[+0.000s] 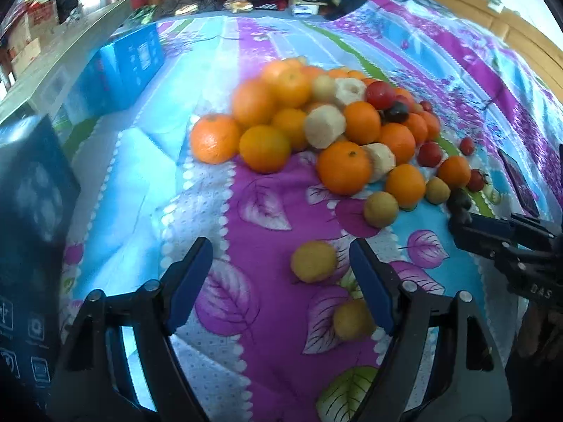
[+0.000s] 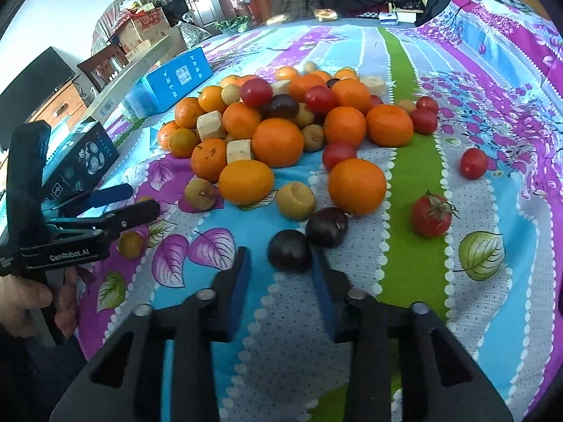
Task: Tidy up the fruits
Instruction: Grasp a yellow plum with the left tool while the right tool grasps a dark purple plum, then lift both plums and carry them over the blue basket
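A heap of oranges (image 1: 343,167), pale peeled chunks (image 1: 323,126) and red tomatoes (image 1: 380,93) lies on the flowered bedsheet (image 1: 140,193). My left gripper (image 1: 279,267) is open. A small yellow fruit (image 1: 313,262) lies between its fingers near the right one, with neither pad pressing it. A second yellow fruit (image 1: 352,320) is partly hidden behind that finger. My right gripper (image 2: 281,267) is shut on a dark plum (image 2: 290,250) at its fingertips. Another dark plum (image 2: 327,227) lies just beyond. The left wrist view shows the right gripper (image 1: 457,219) at the heap's near right edge.
A blue box (image 2: 176,81) and a dark box (image 2: 81,161) stand left of the heap. A stemmed tomato (image 2: 431,214) and a loose one (image 2: 473,163) lie to the right. A dark flat device (image 1: 519,183) rests at the far right. A hand (image 2: 28,299) holds the left gripper (image 2: 140,198).
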`<state>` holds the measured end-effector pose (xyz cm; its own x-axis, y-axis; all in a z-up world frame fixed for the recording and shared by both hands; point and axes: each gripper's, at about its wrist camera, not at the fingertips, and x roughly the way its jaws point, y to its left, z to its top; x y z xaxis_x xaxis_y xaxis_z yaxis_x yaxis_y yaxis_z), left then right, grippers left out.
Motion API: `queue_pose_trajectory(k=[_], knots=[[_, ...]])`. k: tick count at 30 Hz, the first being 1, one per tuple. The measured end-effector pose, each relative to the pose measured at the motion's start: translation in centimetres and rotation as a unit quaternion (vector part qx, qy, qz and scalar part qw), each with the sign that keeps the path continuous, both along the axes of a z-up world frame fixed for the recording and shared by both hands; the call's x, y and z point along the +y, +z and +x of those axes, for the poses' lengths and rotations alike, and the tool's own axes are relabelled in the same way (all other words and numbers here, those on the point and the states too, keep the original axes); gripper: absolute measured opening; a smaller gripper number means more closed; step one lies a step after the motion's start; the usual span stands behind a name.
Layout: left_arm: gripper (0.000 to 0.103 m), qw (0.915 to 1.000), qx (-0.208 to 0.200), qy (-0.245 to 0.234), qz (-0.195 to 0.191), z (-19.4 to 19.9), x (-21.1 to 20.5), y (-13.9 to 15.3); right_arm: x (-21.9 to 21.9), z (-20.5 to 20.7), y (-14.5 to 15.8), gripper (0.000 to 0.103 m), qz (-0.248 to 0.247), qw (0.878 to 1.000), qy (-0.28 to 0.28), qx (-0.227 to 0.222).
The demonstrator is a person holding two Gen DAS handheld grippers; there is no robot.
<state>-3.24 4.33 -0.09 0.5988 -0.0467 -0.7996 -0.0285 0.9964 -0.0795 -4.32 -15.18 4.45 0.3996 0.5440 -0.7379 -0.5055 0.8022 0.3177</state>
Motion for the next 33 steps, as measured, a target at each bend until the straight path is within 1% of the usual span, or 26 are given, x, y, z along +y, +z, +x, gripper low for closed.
queue_pose_trajectory(k=[1,2,3,5,9,11,12,13,14,15,16,18,22,28,33], knots=[[0.078,1.0,0.0,-0.008,0.002,0.1,-0.3,-0.1,-0.2,0.0,0.0,0.029,0.002,1.0,-0.004,0.001],[0.075,0.9999,0.001,-0.015,0.004,0.1,-0.6,-0.2,-0.4,0.0,0.0,0.029,0.004,1.0,-0.006,0.001],[0.071,0.9998,0.003,-0.02,0.006,0.2,-0.8,-0.3,-0.5,0.0,0.0,0.029,0.004,1.0,-0.008,0.0],[0.07,0.9997,0.002,-0.02,0.011,0.2,-1.1,-0.4,-0.5,0.0,0.1,0.029,0.003,1.0,-0.009,-0.001],[0.07,0.9998,-0.001,-0.016,0.006,0.2,-0.9,-0.5,-0.1,0.0,0.0,0.03,-0.006,1.0,-0.011,-0.009],[0.07,0.9998,-0.001,-0.016,0.01,0.2,-1.0,-0.6,0.2,0.1,-0.1,0.03,-0.012,1.0,-0.009,-0.011],[0.066,0.9998,-0.001,-0.014,0.012,0.1,-1.0,-0.6,0.3,0.1,-0.1,0.03,-0.017,1.0,-0.008,-0.011],[0.052,0.9999,0.0,-0.01,0.01,0.1,-0.9,-0.5,0.4,0.0,0.0,0.028,-0.023,1.0,-0.008,-0.012],[0.042,1.0,0.004,-0.007,-0.002,0.1,-0.5,-0.4,0.5,0.0,0.2,0.028,-0.026,1.0,-0.01,-0.012],[0.025,0.9996,0.013,-0.001,-0.024,0.2,0.0,-0.1,0.5,-0.1,0.5,0.028,-0.028,0.999,-0.014,-0.013],[0.025,0.9993,0.018,0.005,-0.031,0.2,0.2,0.1,0.4,-0.2,0.9,0.028,-0.027,0.999,-0.018,-0.016],[0.025,0.9992,0.013,0.019,-0.032,-0.1,0.6,1.3,0.2,-0.5,2.2,0.028,-0.022,0.999,-0.028,-0.023],[0.025,0.9991,-0.01,0.009,-0.04,-1.3,0.5,4.5,0.5,-1.2,5.5,0.028,-0.007,0.998,-0.04,-0.044],[0.025,0.9992,-0.028,-0.007,-0.029,-4.3,0.3,9.2,2.1,-2.9,11.0,0.028,0.01,0.996,-0.033,-0.077],[0.025,0.9986,-0.045,0.003,-0.027,-6.7,1.8,13.1,3.9,-4.4,15.3,0.028,0.031,0.995,-0.021,-0.093]])
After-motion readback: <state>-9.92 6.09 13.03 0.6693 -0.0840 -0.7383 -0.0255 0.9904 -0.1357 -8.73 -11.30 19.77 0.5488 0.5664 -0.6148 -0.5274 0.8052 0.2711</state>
